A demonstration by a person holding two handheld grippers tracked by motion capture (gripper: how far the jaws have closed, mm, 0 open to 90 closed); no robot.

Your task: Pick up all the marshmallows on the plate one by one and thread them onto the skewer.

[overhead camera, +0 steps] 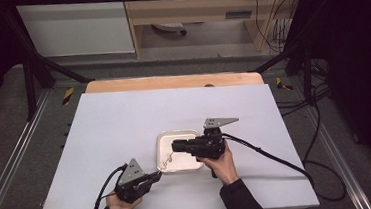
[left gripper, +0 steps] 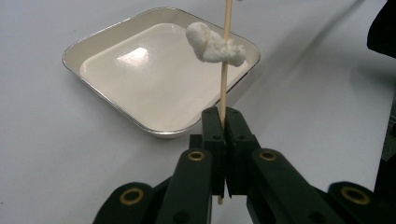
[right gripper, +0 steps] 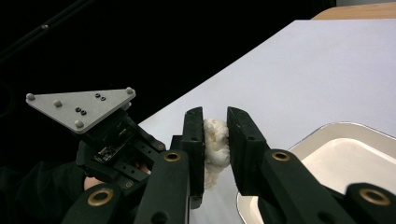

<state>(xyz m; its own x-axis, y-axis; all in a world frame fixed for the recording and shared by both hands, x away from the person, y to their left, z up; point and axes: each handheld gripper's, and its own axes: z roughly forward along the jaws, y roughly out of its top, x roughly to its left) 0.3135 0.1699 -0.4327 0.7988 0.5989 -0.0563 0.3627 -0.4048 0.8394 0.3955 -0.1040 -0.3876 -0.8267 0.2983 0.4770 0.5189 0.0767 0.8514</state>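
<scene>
Gripping a thin wooden skewer [left gripper: 224, 79] between fully closed jaws, the left tool [left gripper: 223, 128] held the stick so that it rose straight away from its camera, with a white, lumpy piece of food [left gripper: 214, 45] threaded on it partway up. In the high view that left tool [overhead camera: 155, 175] sat near the front of the white counter [overhead camera: 125, 124], the skewer [overhead camera: 164, 164] slanting from it up over the near left corner of the tray [overhead camera: 176, 134]. The tray [left gripper: 93, 42] was a shallow, square metal dish with a pale inside, resting on the counter just beyond the left tool. From the right, the right tool [overhead camera: 174, 146] reached level across the tray toward the skewer. In the right gripper view its jaws stood narrowly apart around a second white lump [right gripper: 215, 144]; the left pad lay against the lump, while whether the right pad pressed on it could not be told. Behind it the left tool's grey plate [right gripper: 81, 108] showed against the dark, with the counter edge beside it.
</scene>
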